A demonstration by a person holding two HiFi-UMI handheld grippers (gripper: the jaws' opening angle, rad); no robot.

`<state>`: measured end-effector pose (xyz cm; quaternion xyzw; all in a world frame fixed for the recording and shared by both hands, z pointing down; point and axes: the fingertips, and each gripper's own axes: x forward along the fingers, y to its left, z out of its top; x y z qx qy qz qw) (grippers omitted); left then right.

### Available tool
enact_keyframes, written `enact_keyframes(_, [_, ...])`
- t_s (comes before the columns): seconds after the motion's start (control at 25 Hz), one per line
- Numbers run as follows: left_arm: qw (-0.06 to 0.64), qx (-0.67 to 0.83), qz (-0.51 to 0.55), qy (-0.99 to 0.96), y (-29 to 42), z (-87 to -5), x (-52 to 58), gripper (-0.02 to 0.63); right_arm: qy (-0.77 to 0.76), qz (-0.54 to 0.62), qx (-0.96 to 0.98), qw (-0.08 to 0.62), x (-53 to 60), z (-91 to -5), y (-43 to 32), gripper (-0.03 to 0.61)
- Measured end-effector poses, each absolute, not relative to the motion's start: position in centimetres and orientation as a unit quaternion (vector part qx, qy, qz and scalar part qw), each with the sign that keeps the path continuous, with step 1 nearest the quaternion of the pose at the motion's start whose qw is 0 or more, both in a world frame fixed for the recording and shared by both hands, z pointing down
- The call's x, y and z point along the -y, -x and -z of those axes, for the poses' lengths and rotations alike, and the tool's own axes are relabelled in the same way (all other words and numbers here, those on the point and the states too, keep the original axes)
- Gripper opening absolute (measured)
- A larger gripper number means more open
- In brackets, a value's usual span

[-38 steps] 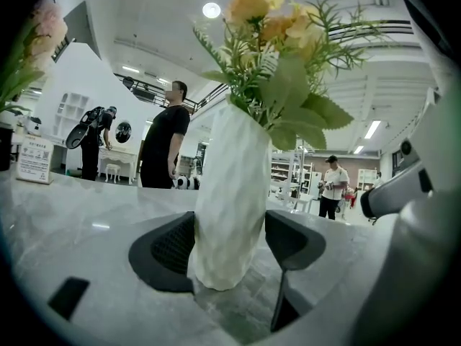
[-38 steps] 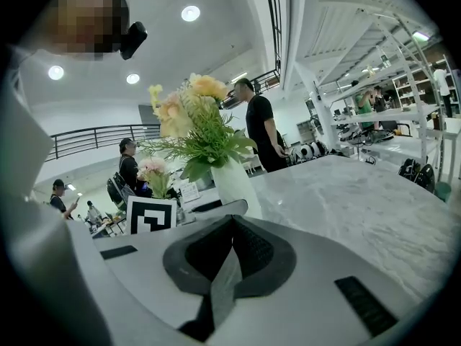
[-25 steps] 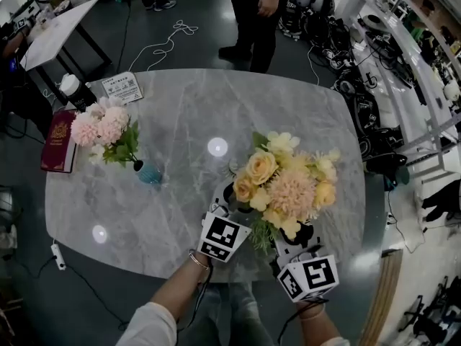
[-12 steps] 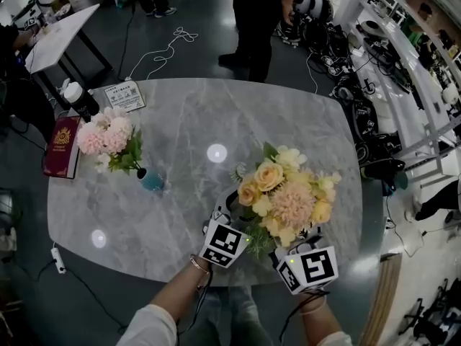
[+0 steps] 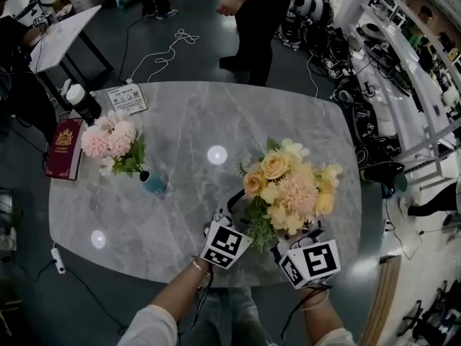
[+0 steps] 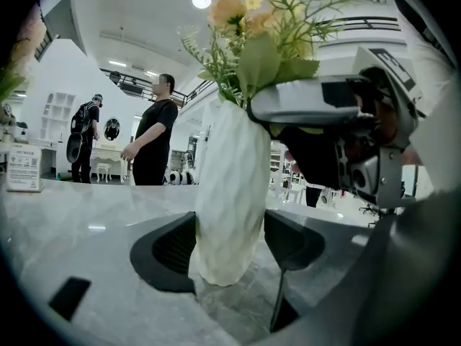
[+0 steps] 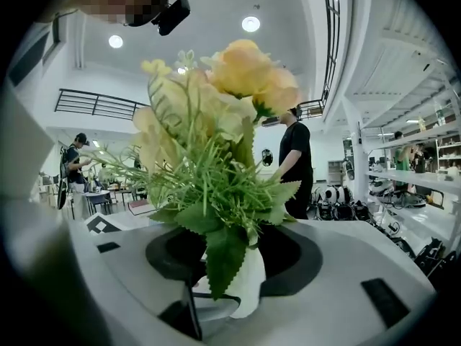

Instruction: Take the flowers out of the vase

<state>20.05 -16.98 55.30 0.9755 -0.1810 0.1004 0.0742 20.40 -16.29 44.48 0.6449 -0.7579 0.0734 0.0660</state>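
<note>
A white ribbed vase [image 6: 227,193] stands on the grey marble table [image 5: 180,121] near its front edge. It holds a bouquet of yellow and peach flowers [image 5: 288,186] with green leaves. My left gripper [image 6: 227,245] is shut on the vase's lower body, a pad against each side. My right gripper [image 7: 234,254] sits at the vase's mouth, and its jaws have just been opening. The bouquet's leaves and stems [image 7: 216,215] stand between its wide pads, and the vase's rim [image 7: 248,283] shows below. In the head view both grippers [image 5: 230,222] [image 5: 282,238] flank the bouquet.
At the left of the table a small teal vase [image 5: 153,184] holds pink flowers [image 5: 112,137]. A dark red book [image 5: 61,148], a printed card [image 5: 127,97] and a bottle [image 5: 79,98] lie at the far left. A person [image 5: 256,13] stands beyond the far edge.
My right gripper has risen a little beside the vase, up to the foliage. The left gripper and the vase have stayed put. The person behind has shifted an arm.
</note>
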Motion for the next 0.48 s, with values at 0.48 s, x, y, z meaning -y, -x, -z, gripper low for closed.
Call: enact_keyframes(0.48, [0.063, 0.180, -0.108, -0.976, -20.1, -55.2, 16.8, 0.305, -0.650, -0.063, 0.756, 0.041, 16.5, -42.7, -20.8, 0.197])
